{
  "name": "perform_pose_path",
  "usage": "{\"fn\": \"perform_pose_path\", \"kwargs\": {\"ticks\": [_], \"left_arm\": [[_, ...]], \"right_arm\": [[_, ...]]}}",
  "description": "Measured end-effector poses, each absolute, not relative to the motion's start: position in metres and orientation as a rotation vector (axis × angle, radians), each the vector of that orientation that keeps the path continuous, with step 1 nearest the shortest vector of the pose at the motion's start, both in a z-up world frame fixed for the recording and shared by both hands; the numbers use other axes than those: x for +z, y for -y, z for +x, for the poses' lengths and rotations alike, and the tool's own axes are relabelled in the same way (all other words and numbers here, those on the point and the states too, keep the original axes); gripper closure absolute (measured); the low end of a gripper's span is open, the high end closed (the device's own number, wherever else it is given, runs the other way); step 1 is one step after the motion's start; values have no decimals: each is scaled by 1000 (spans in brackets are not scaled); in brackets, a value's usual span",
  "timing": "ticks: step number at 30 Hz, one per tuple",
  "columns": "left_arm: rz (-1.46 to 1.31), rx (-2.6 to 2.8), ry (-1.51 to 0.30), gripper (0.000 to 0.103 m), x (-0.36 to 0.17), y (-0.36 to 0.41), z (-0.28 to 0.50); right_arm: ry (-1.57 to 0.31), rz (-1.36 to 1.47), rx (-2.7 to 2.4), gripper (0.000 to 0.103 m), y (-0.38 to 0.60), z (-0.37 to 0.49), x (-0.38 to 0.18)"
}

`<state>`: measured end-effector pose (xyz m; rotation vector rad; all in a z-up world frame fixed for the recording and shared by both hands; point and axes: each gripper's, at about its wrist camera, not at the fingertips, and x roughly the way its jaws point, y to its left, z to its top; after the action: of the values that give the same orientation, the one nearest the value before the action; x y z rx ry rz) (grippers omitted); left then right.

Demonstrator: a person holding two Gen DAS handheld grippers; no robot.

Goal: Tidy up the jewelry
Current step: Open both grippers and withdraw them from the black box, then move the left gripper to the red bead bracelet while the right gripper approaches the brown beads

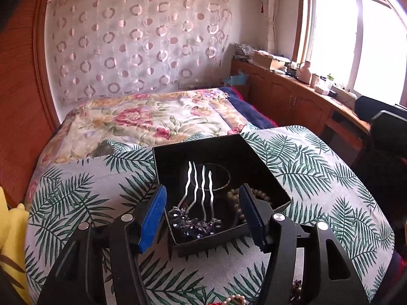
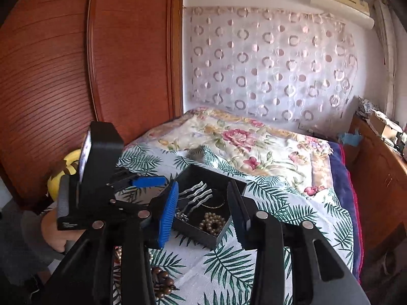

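A black open jewelry box (image 1: 267, 170) sits on the palm-leaf cloth (image 1: 318, 167). Inside lie a silver hair comb with purple stones (image 1: 198, 203), a thin bangle (image 1: 223, 178) and a brown bead bracelet (image 1: 241, 200). My left gripper (image 1: 203, 218) is open and empty, its jaws spread over the box's near corner. In the right wrist view the box (image 2: 201, 175) holds the comb (image 2: 195, 193) and bead bracelet (image 2: 213, 223). My right gripper (image 2: 203, 213) is open and empty, just in front of the box. The left gripper (image 2: 145, 180) shows at the box's left.
Loose bead jewelry lies on the cloth near me: dark brown beads (image 2: 161, 279) and a pearl strand (image 1: 235, 298). A floral quilt (image 1: 152, 117) covers the bed behind. A wooden wardrobe (image 2: 76, 76) stands left, a wooden cabinet (image 1: 292, 96) right. A yellow toy (image 2: 63, 172) lies at left.
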<state>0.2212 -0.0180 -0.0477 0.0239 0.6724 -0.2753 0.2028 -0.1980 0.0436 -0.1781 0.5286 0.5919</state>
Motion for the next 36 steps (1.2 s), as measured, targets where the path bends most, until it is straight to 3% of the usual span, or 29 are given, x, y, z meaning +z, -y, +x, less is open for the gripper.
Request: {"fn": "perform_pose_path", "kwargs": {"ticks": [4, 11, 13, 16, 36], "left_arm": [[22, -275, -656, 44, -41, 13, 213], [22, -258, -624, 29, -33, -2, 177], [14, -250, -618, 16, -33, -7, 167], [-9, -242, -607, 13, -34, -18, 150], [-24, -215, -723, 12, -72, -55, 87]], "right_arm": [[-495, -177, 591, 60, 203, 190, 53], [-443, -201, 579, 60, 205, 168, 61], [-435, -203, 579, 60, 206, 162, 61], [-435, -197, 587, 60, 207, 155, 58], [-615, -132, 599, 60, 222, 139, -23]]}}
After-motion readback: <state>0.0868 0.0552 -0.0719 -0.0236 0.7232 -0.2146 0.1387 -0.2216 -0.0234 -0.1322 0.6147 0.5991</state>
